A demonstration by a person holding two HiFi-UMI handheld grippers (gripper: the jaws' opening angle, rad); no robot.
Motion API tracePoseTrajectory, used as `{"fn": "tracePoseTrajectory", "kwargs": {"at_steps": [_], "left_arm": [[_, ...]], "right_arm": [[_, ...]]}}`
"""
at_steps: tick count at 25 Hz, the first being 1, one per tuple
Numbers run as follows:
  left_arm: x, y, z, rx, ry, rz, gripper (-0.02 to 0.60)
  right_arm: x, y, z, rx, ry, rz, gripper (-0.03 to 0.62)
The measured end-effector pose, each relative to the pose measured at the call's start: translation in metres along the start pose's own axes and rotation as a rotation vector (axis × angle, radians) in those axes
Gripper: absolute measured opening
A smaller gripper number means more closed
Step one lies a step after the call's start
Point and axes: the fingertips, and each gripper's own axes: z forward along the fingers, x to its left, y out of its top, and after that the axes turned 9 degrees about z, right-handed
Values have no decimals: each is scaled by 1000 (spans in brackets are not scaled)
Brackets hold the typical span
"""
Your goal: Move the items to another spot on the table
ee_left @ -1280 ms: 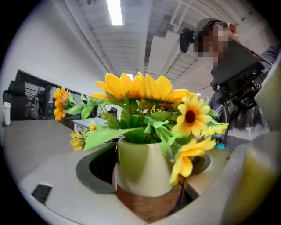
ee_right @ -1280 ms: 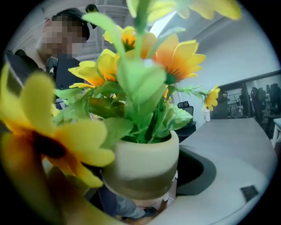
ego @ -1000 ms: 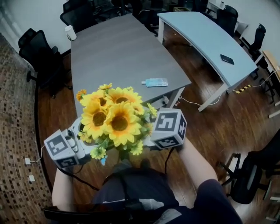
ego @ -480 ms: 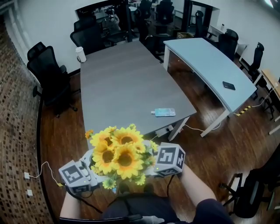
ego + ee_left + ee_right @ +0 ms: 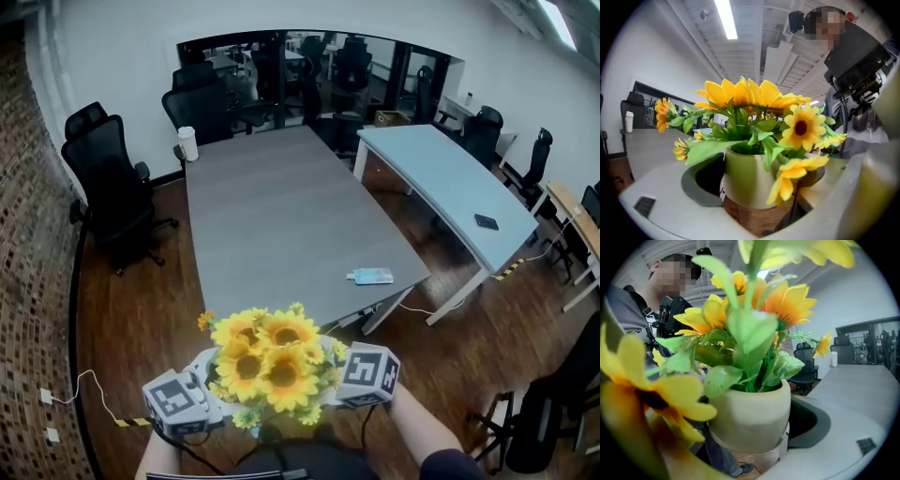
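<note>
While left gripper (image 5: pixel 759 206), right gripper (image 5: pixel 750 439) clamp sunflower pot (image 5: pixel 747 180), blue packet (image 5: pixel 372 276), white cup (image 5: pixel 188 143) sit on table (image 5: pixel 272 225) ahead.

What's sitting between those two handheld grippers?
A pot of sunflowers, clasped by the left gripper and right gripper; the head view shows it best.

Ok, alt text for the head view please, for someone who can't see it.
A pot of sunflowers is held between the left gripper and the right gripper at the frame's bottom, just short of a long grey table. A small blue packet lies near the table's right edge and a white cup stands at its far end.
</note>
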Motion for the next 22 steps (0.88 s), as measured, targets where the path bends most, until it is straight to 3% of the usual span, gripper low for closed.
{"fn": "tracePoseTrajectory", "kwargs": {"at_steps": [6,14,22], "left_arm": [[2,-6,-29,-48,-31,-8,437],[-4,-4,-24,-33,-42,24,437],[-33,12,50,50,-83,69,437]], "right_arm": [[9,3,28,11,-48,25,500],[11,1,22,25,-82,-7,500],[9,-20,-54,-43,-104,-22,500]]}}
